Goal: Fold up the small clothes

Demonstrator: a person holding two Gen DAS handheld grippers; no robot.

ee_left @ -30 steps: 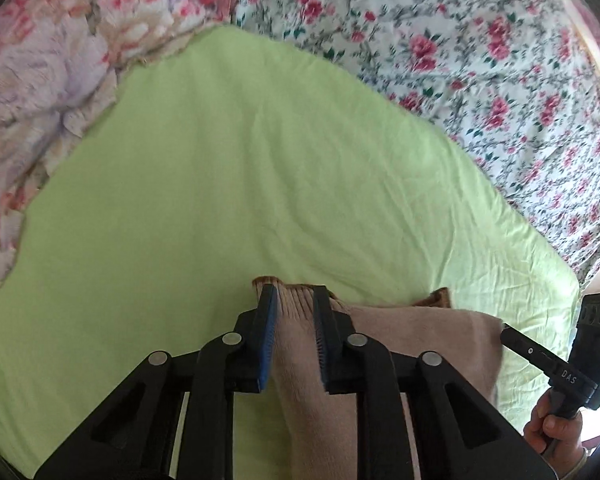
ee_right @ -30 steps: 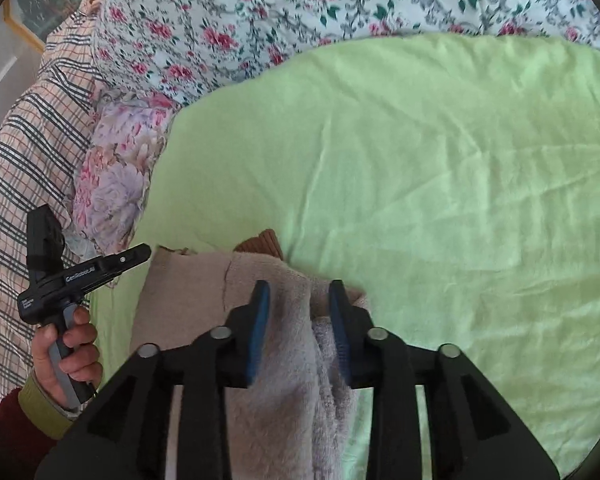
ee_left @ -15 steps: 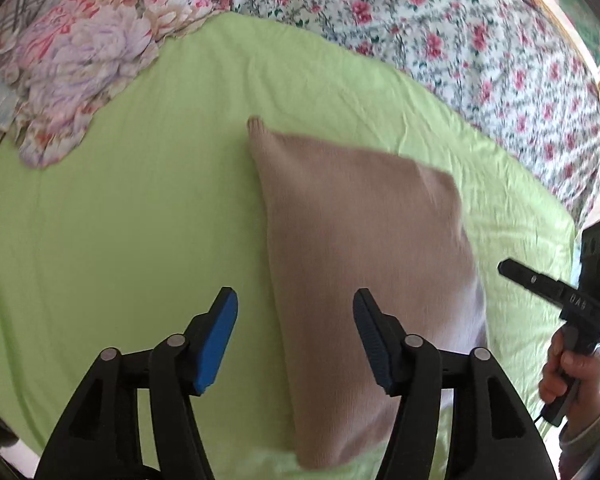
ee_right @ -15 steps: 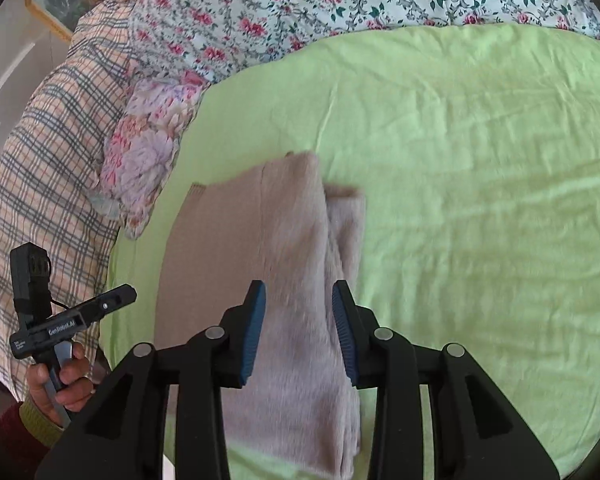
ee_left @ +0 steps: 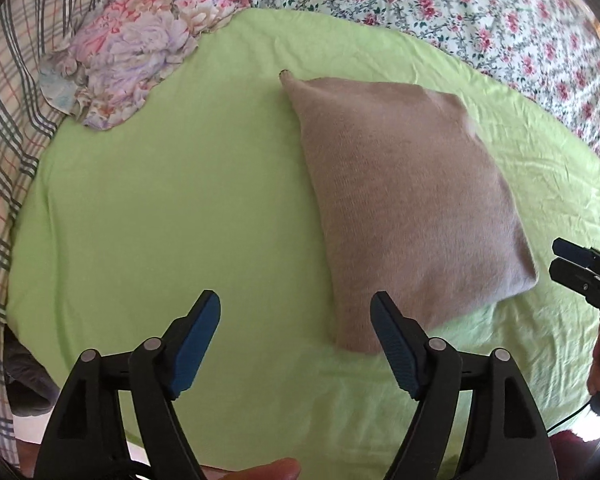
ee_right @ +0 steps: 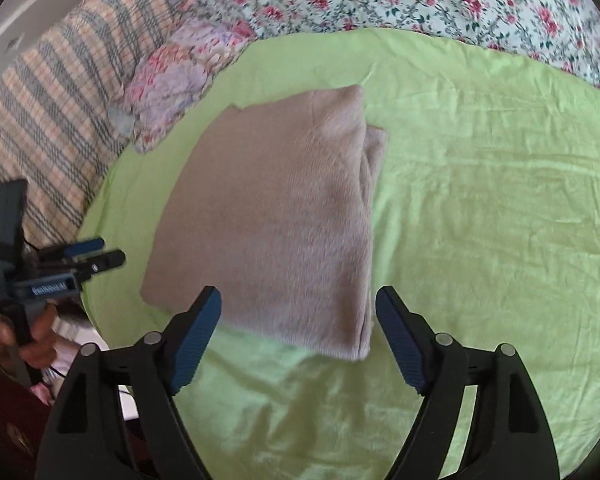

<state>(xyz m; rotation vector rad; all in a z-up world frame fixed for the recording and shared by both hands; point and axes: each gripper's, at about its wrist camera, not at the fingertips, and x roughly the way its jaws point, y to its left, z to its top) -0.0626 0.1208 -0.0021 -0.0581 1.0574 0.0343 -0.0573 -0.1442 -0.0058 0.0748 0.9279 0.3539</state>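
A beige knitted garment (ee_left: 404, 196) lies folded into a flat rectangle on the light green sheet (ee_left: 172, 216). It also fills the middle of the right wrist view, garment (ee_right: 276, 216). My left gripper (ee_left: 296, 320) hovers near the garment's near left corner, jaws opening, nothing between the blue pads. My right gripper (ee_right: 298, 312) hangs over the garment's near edge, jaws opening wide, pads clear of the cloth. Each gripper shows in the other's view: the right gripper (ee_left: 580, 268) at the right edge, the left gripper (ee_right: 60, 264) at the left, held by a hand.
A crumpled flowered cloth (ee_left: 136, 44) lies at the far left of the green sheet. A rose-patterned bedspread (ee_left: 460, 8) runs along the back and right. A checked blanket (ee_right: 48, 92) covers the left side. A fingertip (ee_left: 260, 470) shows at the bottom edge.
Both grippers were shut on the garment's folded edge a second ago. They have let go, opened wide and pulled back toward me, leaving the garment folded flat on the sheet.
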